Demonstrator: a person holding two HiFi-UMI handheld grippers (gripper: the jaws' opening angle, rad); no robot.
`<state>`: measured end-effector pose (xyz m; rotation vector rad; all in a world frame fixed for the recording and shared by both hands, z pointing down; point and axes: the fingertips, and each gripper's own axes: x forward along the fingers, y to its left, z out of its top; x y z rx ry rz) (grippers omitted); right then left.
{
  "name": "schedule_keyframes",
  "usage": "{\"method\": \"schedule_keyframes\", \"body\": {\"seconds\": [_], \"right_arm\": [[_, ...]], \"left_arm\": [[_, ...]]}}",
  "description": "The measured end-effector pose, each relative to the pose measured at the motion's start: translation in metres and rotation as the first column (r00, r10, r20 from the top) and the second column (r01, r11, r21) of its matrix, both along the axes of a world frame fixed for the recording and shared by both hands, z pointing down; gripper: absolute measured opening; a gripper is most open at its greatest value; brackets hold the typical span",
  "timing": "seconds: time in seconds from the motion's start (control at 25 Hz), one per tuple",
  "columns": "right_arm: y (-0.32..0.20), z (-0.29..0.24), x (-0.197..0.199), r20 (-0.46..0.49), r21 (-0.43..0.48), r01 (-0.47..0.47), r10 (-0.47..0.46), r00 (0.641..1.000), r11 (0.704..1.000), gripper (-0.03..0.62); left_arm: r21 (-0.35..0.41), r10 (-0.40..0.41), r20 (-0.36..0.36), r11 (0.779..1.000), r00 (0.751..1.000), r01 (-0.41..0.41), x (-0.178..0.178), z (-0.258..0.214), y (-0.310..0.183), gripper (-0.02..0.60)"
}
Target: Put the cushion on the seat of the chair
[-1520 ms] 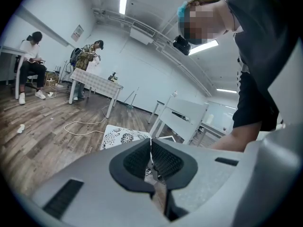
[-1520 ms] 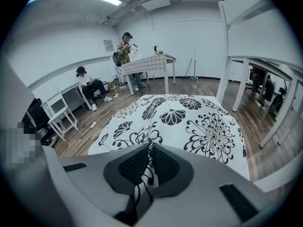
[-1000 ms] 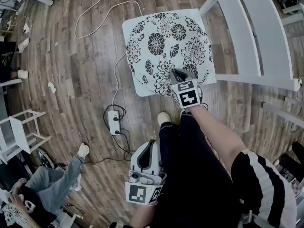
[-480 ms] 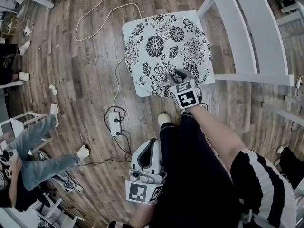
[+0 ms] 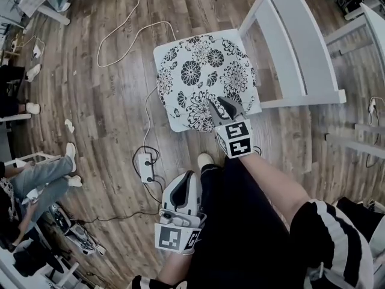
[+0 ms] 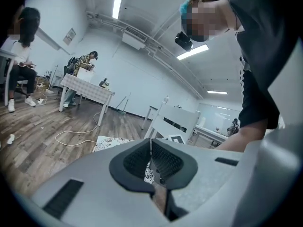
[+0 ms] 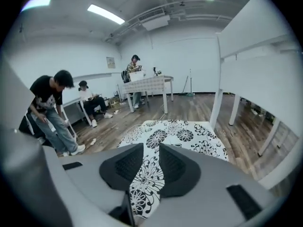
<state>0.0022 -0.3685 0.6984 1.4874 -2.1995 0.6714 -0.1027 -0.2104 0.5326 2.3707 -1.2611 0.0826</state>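
Observation:
The cushion (image 5: 201, 71) is white with black flowers and lies flat beside the white chair's slatted backrest (image 5: 289, 47); the seat under it is hidden. My right gripper (image 5: 224, 105) is shut on the cushion's near edge, and the patterned cloth (image 7: 180, 131) runs between its pads (image 7: 124, 167). The chair back (image 7: 258, 74) rises at the right of that view. My left gripper (image 5: 191, 177) hangs low by my leg with its jaws pressed together and nothing in them. Past its pads (image 6: 166, 163) I see part of the cushion (image 6: 108, 143) and the chair (image 6: 177, 119).
A power strip (image 5: 144, 160) with black cables lies on the wood floor left of my shoe (image 5: 205, 159). A white cord (image 5: 120, 29) loops beyond the cushion. A seated person's legs (image 5: 42, 176) are at the left. White furniture rails (image 5: 361, 140) stand at the right.
The right gripper has stayed closed on the cushion's near edge. Cushion and chair now sit a little higher and smaller in the head view. The person at the left has shifted their legs.

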Motion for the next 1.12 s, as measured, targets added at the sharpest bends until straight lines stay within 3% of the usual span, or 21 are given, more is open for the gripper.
{"method": "schedule_keyframes", "body": {"seconds": [0.28, 0.52, 0.72, 1.12], "right_arm": [[0.021, -0.104, 0.001, 0.103, 0.142, -0.058, 0.044, 0.994, 0.988, 0.074], [0.046, -0.193, 0.003, 0.147, 0.277, -0.067, 0.026, 0.989, 0.959, 0.045], [0.07, -0.25, 0.001, 0.206, 0.326, -0.096, 0.028, 0.978, 0.94, 0.032], [0.093, -0.335, -0.01, 0.246, 0.44, -0.13, 0.02, 0.969, 0.889, 0.023]], "left_arm": [[0.085, 0.049, -0.01, 0.995, 0.999, -0.048, 0.012, -0.037, -0.024, 0.014], [0.152, 0.086, -0.029, 0.985, 0.996, -0.08, 0.026, -0.073, -0.039, 0.014], [0.181, 0.1, -0.057, 0.98, 0.993, -0.088, 0.025, -0.103, -0.049, 0.014], [0.32, 0.175, -0.087, 0.937, 0.981, -0.138, 0.032, -0.176, -0.051, 0.014]]}}
